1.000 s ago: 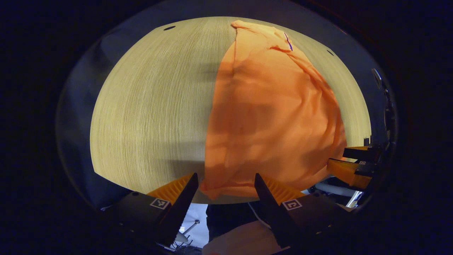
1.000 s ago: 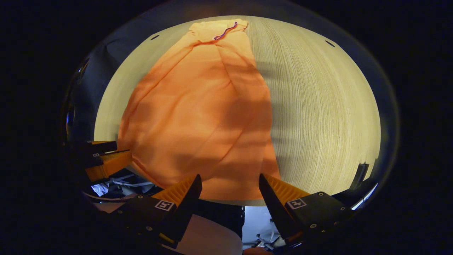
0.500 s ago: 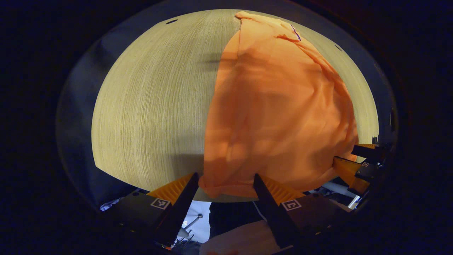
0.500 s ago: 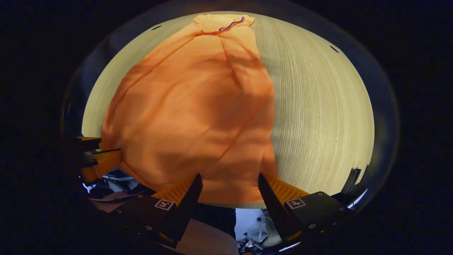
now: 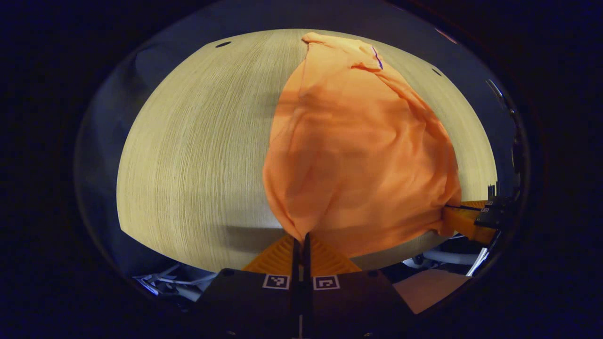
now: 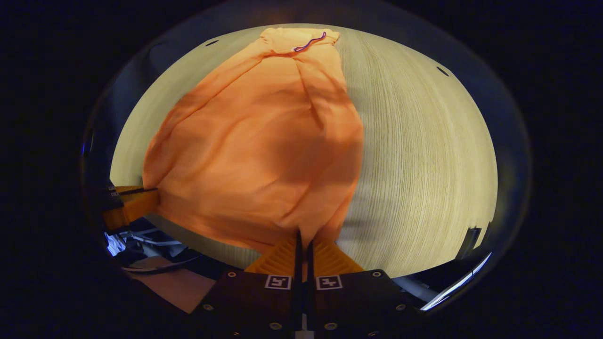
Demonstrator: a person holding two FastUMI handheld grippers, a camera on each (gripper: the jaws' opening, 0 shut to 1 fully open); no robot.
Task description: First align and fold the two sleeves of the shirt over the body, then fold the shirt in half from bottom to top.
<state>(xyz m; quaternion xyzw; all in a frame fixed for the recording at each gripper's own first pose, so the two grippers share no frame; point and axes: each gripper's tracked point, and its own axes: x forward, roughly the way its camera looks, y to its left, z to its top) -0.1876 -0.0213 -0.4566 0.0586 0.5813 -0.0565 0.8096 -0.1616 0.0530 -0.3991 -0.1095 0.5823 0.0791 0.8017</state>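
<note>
Pale wood grain covers the desk (image 5: 188,155), and dark booth space lies behind its far edge. At the near edge, in the left gripper view, the left tool (image 5: 300,242) is clenched on a bottom corner of the orange shirt (image 5: 358,155); its two fingers stand pressed together with the cloth pinched between them, and the fabric gathers into a point there. In the right gripper view, the right tool (image 6: 304,240) grips the other bottom corner of the shirt (image 6: 264,141) in the same way, fingers closed tight with the hem bunched between them. Each view also shows the other tool at its side, closed on the hem: the right tool (image 5: 464,219) at the right edge of the left gripper view, and the left tool (image 6: 136,203) at the left edge of the right gripper view. From these two corners the shirt stretches away across the desk, wrinkled and narrow, with its sides folded inward. Its collar end, with a small purple line on it, lies near the far edge of the desk.
</note>
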